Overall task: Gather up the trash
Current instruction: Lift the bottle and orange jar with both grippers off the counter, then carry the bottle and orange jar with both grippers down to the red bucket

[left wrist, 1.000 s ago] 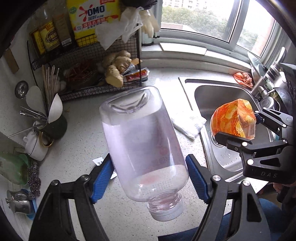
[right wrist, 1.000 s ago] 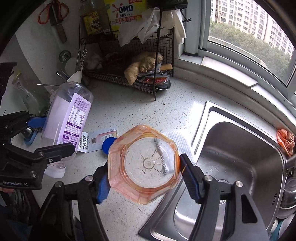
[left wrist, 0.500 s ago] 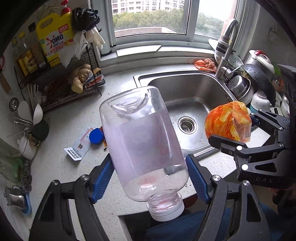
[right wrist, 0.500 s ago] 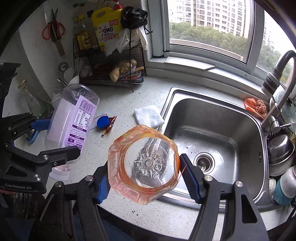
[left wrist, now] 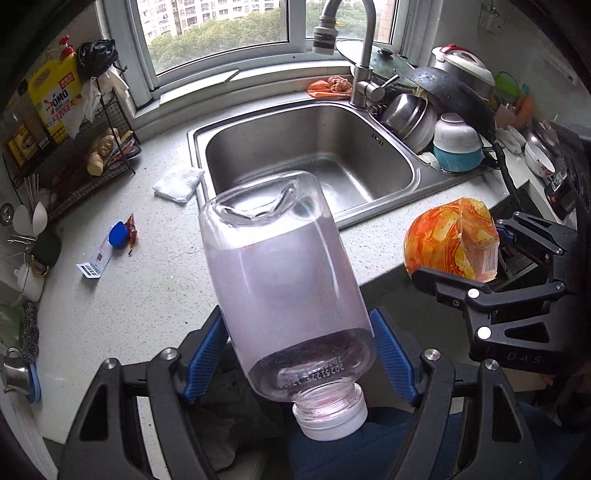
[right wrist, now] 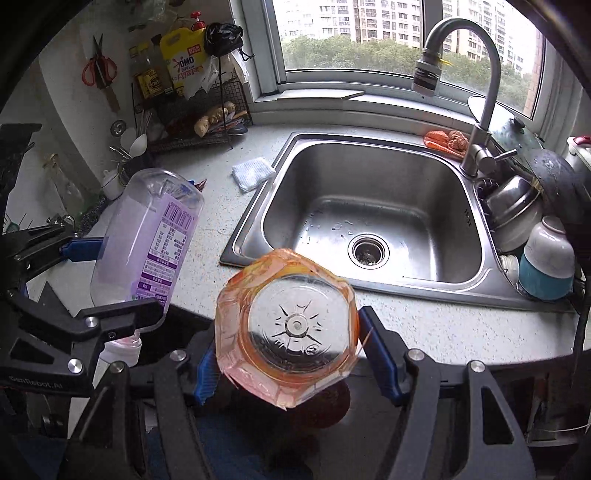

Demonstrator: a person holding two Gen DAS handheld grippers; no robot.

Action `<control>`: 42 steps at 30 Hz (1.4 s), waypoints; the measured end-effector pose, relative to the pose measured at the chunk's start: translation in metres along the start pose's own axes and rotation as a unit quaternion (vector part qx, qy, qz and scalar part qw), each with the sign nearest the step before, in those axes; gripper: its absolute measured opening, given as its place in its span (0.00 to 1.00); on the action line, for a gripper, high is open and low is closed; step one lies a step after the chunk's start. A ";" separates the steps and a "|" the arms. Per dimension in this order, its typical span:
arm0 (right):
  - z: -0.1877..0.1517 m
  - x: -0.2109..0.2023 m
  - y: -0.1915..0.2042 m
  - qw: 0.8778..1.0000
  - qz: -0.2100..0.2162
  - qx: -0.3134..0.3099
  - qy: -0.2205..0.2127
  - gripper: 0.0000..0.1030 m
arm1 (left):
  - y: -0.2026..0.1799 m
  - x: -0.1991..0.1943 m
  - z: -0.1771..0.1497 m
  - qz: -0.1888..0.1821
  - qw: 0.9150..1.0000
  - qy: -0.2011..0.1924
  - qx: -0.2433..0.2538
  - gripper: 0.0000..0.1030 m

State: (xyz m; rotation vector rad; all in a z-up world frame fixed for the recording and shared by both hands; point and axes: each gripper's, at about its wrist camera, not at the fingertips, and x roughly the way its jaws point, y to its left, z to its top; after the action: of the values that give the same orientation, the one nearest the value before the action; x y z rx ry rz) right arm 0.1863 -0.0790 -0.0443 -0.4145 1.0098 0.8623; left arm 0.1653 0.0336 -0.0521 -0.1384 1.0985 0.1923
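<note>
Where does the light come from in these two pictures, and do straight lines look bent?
Left wrist view: daylight enters through the window, soft, no hard shadows; the sink rim curves from fisheye distortion; corners are black. Right wrist view: the same window is bright, nearly washed out; the clear bottle and orange bottle are sharp.

A steel sink (right wrist: 373,218) is set in a pale speckled counter (right wrist: 443,325). Behind it a window (right wrist: 351,33) gives grey daylight, trees and tower blocks. Its tap (right wrist: 476,110) arches over the basin. Left of the sink stands a wire rack (right wrist: 199,122) against the white wall (right wrist: 62,92).
</note>
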 end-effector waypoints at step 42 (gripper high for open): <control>-0.212 0.200 -0.098 0.973 -0.055 0.155 0.159 0.63 | -0.090 0.317 -0.129 -0.072 0.982 0.166 0.052 0.73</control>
State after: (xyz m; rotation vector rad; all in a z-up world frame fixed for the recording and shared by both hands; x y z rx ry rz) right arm 0.1940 -0.1928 -0.3304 -0.3424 1.3818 0.5339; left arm 0.2135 -0.0537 -0.3920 -0.1591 1.4224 -0.0199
